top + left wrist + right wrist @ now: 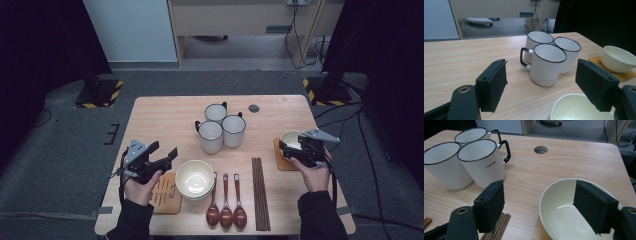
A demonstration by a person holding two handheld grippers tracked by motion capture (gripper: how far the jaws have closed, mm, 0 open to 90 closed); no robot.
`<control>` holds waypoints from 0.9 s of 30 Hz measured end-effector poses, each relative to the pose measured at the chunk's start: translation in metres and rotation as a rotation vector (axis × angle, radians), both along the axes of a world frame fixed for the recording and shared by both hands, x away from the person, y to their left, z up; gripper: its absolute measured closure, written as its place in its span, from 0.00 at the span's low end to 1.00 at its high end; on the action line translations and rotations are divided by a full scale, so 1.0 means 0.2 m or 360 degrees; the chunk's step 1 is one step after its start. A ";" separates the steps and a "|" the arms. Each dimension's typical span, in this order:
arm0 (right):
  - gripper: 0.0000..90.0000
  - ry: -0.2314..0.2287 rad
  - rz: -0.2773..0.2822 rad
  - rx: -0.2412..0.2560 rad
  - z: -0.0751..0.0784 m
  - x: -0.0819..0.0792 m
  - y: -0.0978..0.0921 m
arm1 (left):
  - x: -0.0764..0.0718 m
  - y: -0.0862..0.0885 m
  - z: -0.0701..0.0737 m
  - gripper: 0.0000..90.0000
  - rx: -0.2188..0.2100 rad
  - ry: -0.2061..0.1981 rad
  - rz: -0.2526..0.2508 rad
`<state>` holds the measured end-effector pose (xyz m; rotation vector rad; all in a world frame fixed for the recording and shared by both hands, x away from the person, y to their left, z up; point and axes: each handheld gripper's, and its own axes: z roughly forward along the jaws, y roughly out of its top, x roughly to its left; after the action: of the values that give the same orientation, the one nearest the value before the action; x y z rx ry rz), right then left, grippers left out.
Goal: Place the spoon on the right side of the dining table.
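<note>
One bowl (pixel 291 139) sits on its mat (pixel 280 159) by the spread right claw (pixel 290 151); stacked bowls (pixel 194 178) await the spread left claw (pixel 165 152).

We note: cream bowl (pixel 571 212) on orange-brown coaster (pixel 281 156); white ribbed mugs (pixel 220 127), black rims and handles; reddish-brown spoons (pixel 226 205); dark brown chopsticks (pixel 259 192); pale wood-grain table (pixel 165 112); black gripper pads (pixel 492 83).

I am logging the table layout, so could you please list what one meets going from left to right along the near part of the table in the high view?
Left gripper → wooden coaster → stacked bowls → three spoons → chopsticks → right gripper at a bowl.
</note>
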<state>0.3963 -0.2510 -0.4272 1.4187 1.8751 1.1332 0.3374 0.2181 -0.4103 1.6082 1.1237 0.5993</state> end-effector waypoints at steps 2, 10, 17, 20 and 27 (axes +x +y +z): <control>0.27 -0.0001 0.0016 0.0007 0.00 -0.01 0.01 | -0.01 -0.03 0.00 0.27 0.0011 0.0001 -0.0017; 0.27 -0.0006 0.0073 0.0003 -0.01 -0.02 0.06 | -0.02 -0.12 0.00 0.26 0.0042 -0.0004 -0.0109; 0.26 -0.0028 0.0113 0.0007 0.00 -0.05 0.09 | -0.02 -0.22 0.01 0.27 0.0060 -0.0012 -0.0176; 0.26 -0.0035 0.0136 0.0018 0.00 -0.06 0.10 | -0.01 -0.27 0.00 0.27 0.0054 -0.0010 -0.0214; 0.26 -0.0051 0.0178 0.0022 0.01 -0.09 0.13 | -0.01 -0.37 -0.01 0.29 0.0073 0.0006 -0.0290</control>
<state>0.3786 -0.2255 -0.4261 1.3095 1.9486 1.2170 0.3346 0.1440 -0.4121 1.7295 0.9594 0.5055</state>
